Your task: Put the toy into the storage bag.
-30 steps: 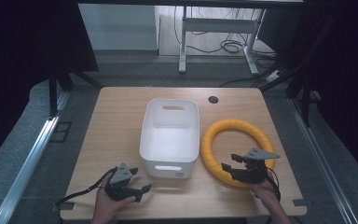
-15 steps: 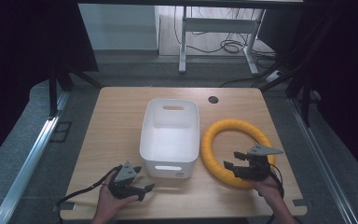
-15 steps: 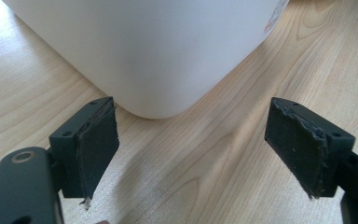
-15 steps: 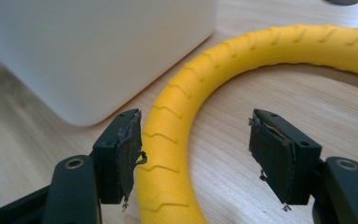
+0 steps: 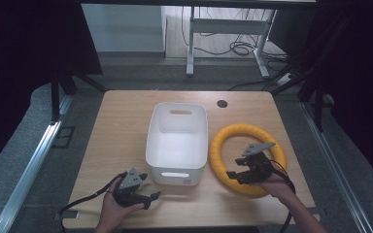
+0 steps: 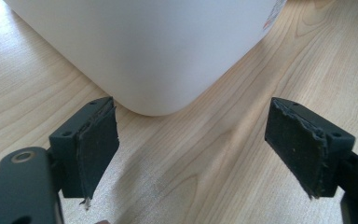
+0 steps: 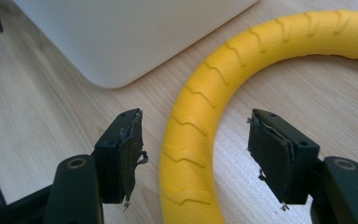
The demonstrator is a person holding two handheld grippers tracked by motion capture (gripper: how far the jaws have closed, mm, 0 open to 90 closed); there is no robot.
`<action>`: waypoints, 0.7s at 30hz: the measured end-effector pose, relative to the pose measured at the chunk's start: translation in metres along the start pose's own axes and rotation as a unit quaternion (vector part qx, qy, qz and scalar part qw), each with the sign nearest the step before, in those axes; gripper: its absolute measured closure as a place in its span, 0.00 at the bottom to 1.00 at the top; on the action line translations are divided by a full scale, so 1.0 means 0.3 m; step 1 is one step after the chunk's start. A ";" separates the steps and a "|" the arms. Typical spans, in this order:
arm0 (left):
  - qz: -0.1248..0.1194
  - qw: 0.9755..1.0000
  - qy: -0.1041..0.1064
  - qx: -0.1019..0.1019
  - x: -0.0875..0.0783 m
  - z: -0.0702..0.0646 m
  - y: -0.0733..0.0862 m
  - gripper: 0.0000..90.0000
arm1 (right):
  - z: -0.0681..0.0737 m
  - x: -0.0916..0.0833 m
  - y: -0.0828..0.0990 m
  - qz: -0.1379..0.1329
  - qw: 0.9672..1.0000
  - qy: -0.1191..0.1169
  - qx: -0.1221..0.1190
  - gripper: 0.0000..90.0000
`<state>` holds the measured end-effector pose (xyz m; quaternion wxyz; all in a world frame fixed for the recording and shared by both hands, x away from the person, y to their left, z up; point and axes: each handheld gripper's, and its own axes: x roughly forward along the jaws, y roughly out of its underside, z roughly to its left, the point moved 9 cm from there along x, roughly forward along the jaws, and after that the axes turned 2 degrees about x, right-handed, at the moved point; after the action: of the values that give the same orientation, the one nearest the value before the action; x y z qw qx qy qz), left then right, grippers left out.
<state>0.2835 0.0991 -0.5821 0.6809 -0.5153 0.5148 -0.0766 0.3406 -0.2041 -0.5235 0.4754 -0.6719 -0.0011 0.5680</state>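
Note:
A yellow ribbed ring [image 5: 246, 128] lies flat on the wooden table, right of a white bin [image 5: 175, 172]. My right gripper [image 5: 234, 170] hovers over the ring's near left arc. In the right gripper view the ring [image 7: 242, 51] passes between the jaws of my right gripper [image 7: 196, 154]. They have just been closing a little, and both pads stand off the ring. My left gripper [image 5: 149, 187] rests at the table's front, open and holding nothing. In the left gripper view, the left gripper [image 6: 205, 149] faces the bin's rounded near corner [image 6: 158, 46].
The bin [image 7: 121, 32] has a handle slot in its near wall and nothing visible inside. A round cable hole [image 5: 222, 103] sits at the table's far edge. A cable trails from the left gripper over the front left edge. Desk legs and cables stand on the floor beyond.
My right gripper has risen and shifted a little left along the ring's near arc. The left gripper, the ring and the bin have stayed put.

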 end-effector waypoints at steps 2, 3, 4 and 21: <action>0.003 1.000 0.001 0.001 0.002 0.000 0.003 0.19 | 0.006 0.009 0.001 0.015 1.000 -0.002 -0.004 0.39; 0.003 1.000 0.001 0.001 0.002 0.000 0.003 0.19 | 0.006 0.009 0.001 0.015 1.000 -0.002 -0.004 0.39; 0.006 1.000 0.000 0.001 0.006 0.000 0.006 0.19 | 0.010 0.022 0.005 0.029 1.000 -0.003 -0.008 0.40; 0.010 1.000 0.000 0.004 0.007 0.001 0.010 0.19 | 0.037 0.131 0.060 0.161 0.985 -0.001 -0.056 0.40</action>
<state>0.2835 0.0993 -0.5858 0.6839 -0.5070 0.5197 -0.0717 0.3363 -0.1856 -0.5638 0.3388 -0.6886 0.0749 0.6368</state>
